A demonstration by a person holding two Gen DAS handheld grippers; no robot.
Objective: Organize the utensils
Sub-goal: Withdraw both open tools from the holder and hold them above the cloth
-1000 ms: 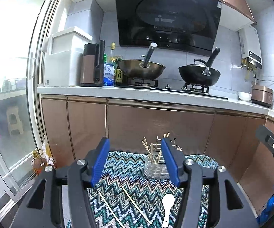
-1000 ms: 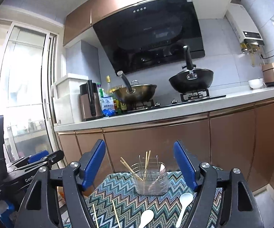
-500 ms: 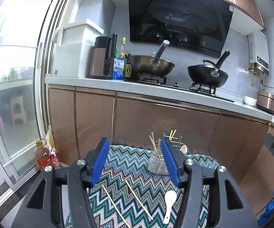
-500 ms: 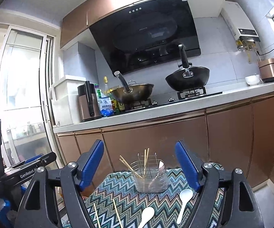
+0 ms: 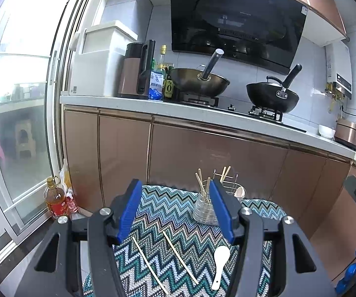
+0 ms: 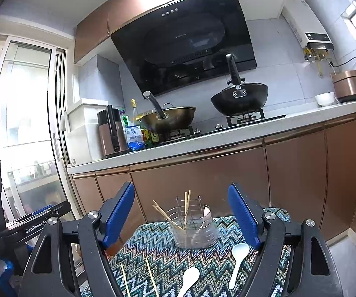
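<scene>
Above a zigzag tablecloth [image 6: 168, 255], left gripper [image 5: 175, 210] and right gripper [image 6: 181, 214] both spread wide, holding nothing, two chopsticks [image 5: 179, 257] and two white spoons [image 6: 238, 261] lying loose before a clear utensil holder [image 6: 192, 231].

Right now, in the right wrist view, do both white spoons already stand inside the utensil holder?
No, two white spoons lie flat on the zigzag cloth, in front of the utensil holder.

Two woks [image 5: 199, 80] [image 5: 272, 97] sit on the stove beside a kettle [image 5: 137, 73] and bottles [image 5: 160, 74].
</scene>
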